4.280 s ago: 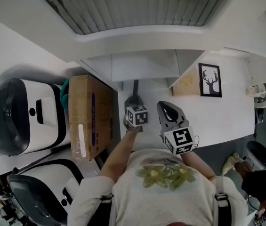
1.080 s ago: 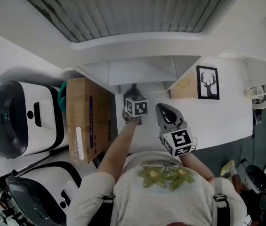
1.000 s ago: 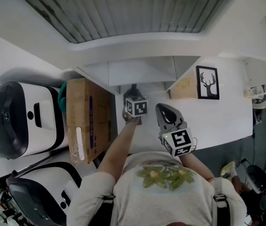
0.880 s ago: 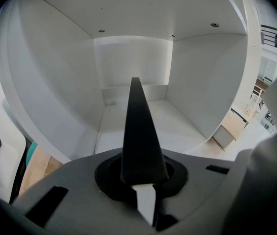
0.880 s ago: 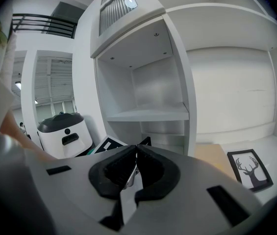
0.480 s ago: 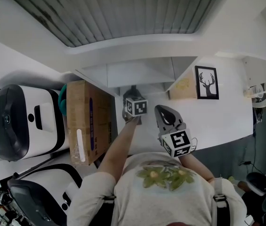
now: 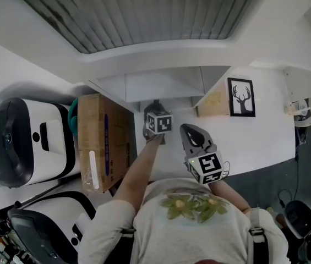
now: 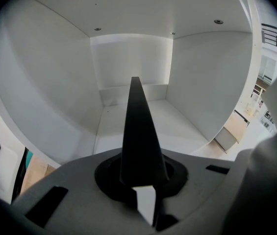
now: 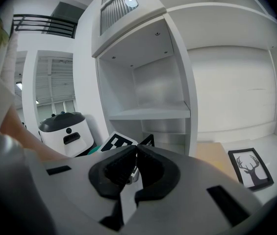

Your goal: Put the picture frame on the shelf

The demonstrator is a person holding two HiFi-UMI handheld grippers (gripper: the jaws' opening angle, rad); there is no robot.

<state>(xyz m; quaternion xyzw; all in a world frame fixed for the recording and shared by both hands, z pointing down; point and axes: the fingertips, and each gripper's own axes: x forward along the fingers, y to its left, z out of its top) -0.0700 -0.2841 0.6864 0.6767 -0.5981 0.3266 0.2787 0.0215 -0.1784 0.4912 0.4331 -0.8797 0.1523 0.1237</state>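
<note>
— Two grippers, both idling?
— Yes. The left gripper [image 8: 135,82] is hovering closed and empty before the shelf [image 8: 212,92]. The right gripper [image 9: 134,150] is pinching nothing either. The picture frame [image 7: 240,97] is lying face up on the table [image 7: 265,139], well apart, at right.
— Risk?
— Probably a flat frame is offering little edge, so the jaws may be skidding off.

right gripper [image 9: 135,150]: jaws together, empty | picture frame [image 9: 250,167]: lower right | shelf [image 9: 150,114]: ahead

Brown cardboard box [image 7: 104,142] just beside a white-and-black machine [image 7: 26,142]
</note>
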